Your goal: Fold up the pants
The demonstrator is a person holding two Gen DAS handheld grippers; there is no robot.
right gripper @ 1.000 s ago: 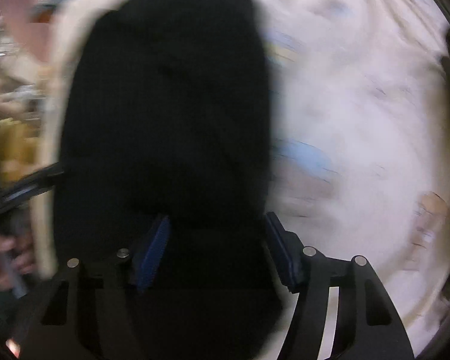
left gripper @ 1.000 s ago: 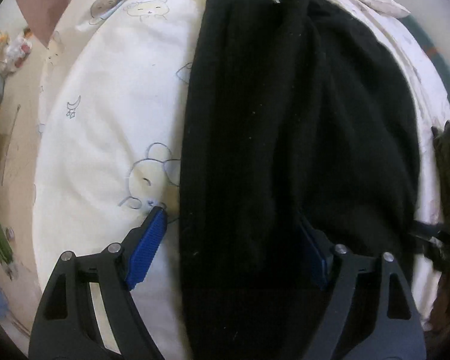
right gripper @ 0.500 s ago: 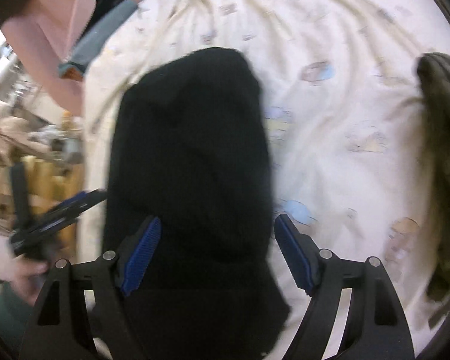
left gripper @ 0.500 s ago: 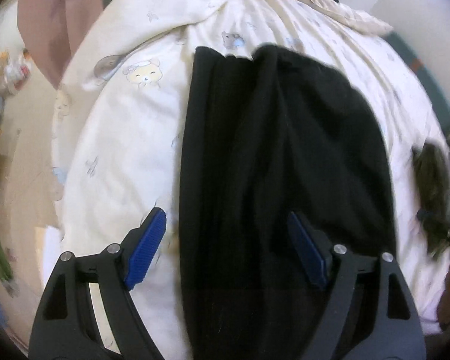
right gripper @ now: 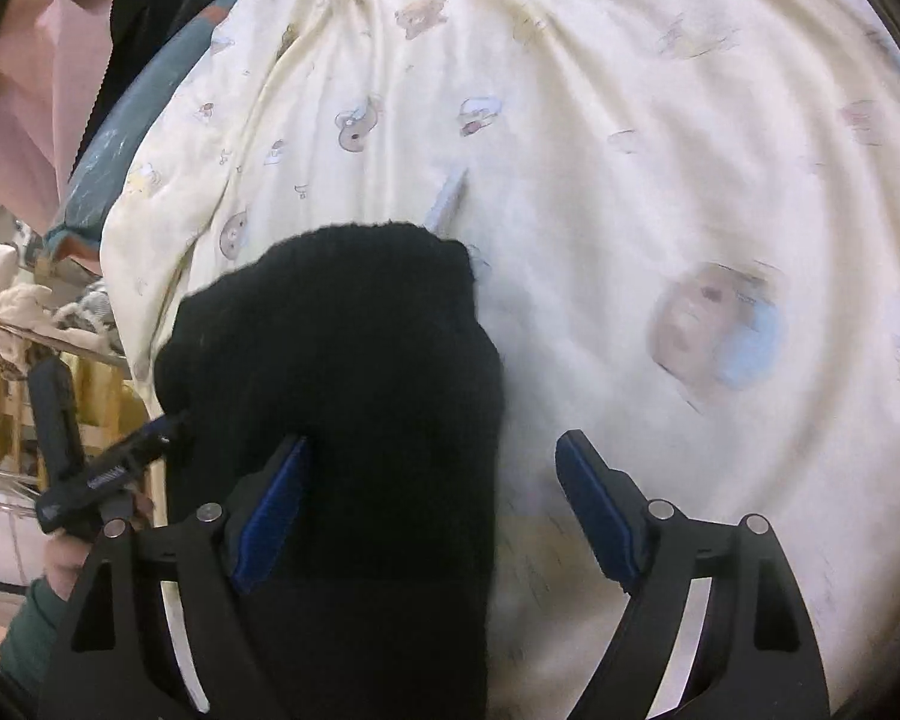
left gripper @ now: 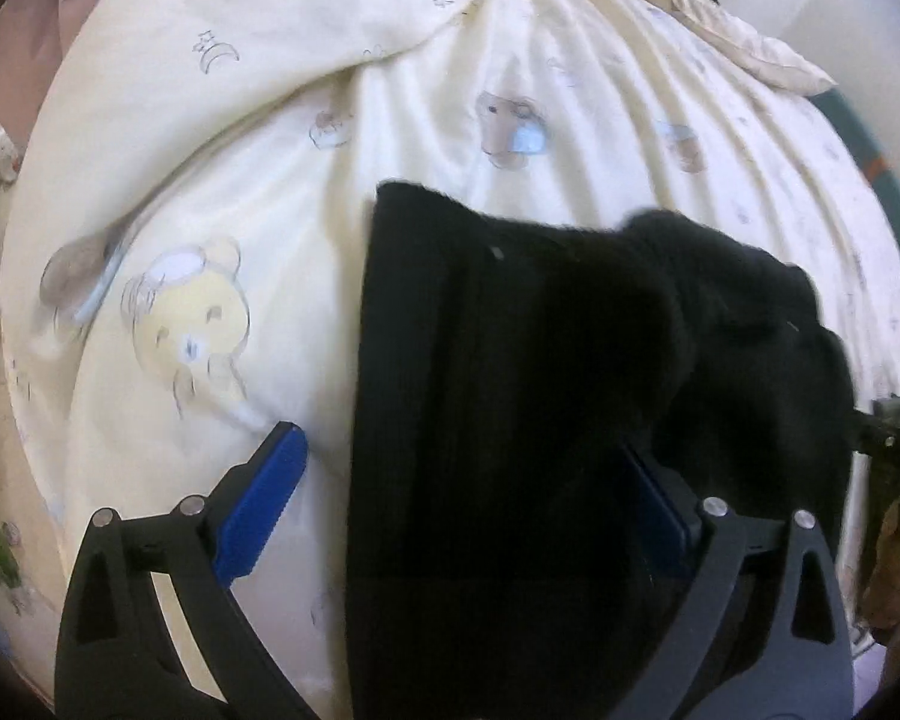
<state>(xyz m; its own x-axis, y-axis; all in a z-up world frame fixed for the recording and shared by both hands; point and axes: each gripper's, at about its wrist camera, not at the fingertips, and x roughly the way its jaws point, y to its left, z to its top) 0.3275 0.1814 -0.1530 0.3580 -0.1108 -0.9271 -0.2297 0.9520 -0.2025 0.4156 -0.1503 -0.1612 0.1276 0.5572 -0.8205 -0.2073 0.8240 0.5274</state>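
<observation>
- Black knit pants (left gripper: 510, 420) lie on a cream quilt (left gripper: 222, 210) printed with bears, spread over a bed; the soft flat quilt gives a broad surface to fold on
- In the left wrist view the pants run as a long dark band from the bottom edge up toward mid-frame, long axis roughly along the line the left gripper (left gripper: 462, 516) points; the far end looks cut square on the left and humps up on the right, which I judge to be a folded-over layer
- Left gripper jaws are opening and stand wide: one blue pad (left gripper: 264, 510) rests over bare quilt clear of the cloth, the other is dark against the fabric, so no pinch that I can see
- In the right wrist view the pants taper to a rounded end pointing away from the right gripper (right gripper: 432, 510)
- Right gripper jaws are opening too: one pad (right gripper: 270, 516) sits at the cloth's edge, the other (right gripper: 600, 516) hangs over quilt well apart from it, so the pants appear released
- Both grippers straddle the near part of the garment, likely having just let it settle flat
- At the left edge of the right view, a hand (right gripper: 66, 558) holds the other gripper's handle
</observation>
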